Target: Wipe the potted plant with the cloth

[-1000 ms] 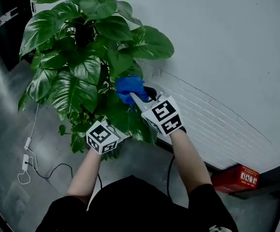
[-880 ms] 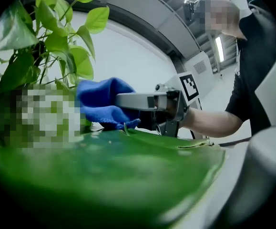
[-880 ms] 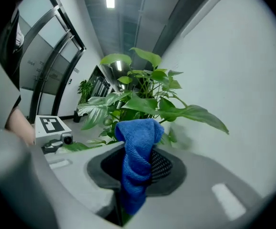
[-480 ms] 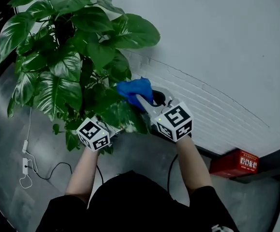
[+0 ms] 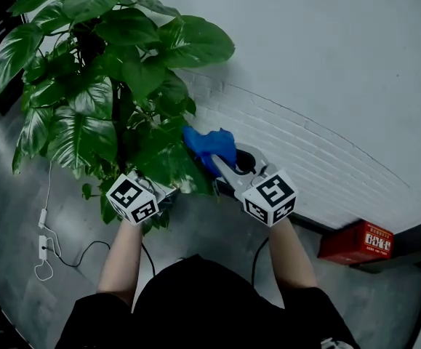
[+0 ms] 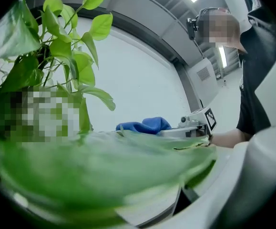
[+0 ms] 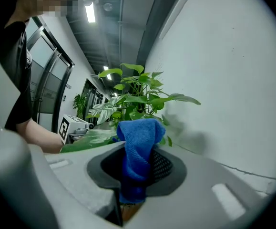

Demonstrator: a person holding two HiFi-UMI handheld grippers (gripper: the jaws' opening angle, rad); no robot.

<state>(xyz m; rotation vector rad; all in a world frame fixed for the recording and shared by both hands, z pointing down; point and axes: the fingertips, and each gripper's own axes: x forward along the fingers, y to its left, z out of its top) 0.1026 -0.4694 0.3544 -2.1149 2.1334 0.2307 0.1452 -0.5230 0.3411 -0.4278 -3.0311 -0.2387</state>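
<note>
Low on potted plant (image 5: 86,86), leaf (image 6: 104,171) is clamped flat by L hand-held gripper (image 5: 159,192) as backing; cloth (image 7: 137,142), pinched in R hand-held gripper (image 7: 130,194), is pressed onto it.

Grey floor (image 5: 6,217): white cord with inline block (image 5: 43,240) at left, black cable (image 5: 86,255) beside it. Red box (image 5: 361,243) at right by the wall base. Potted plant (image 5: 94,115) over the floor; pot hidden.

Blue cloth (image 5: 209,145) on a leafy potted plant (image 5: 101,86)
The plant stands upright beside the white wall (image 5: 326,64), its glossy green leaves streaked pale; the bunched cloth, pinched in the right gripper (image 5: 223,162), rests on a low leaf (image 5: 170,167) on the plant's wall side.
</note>
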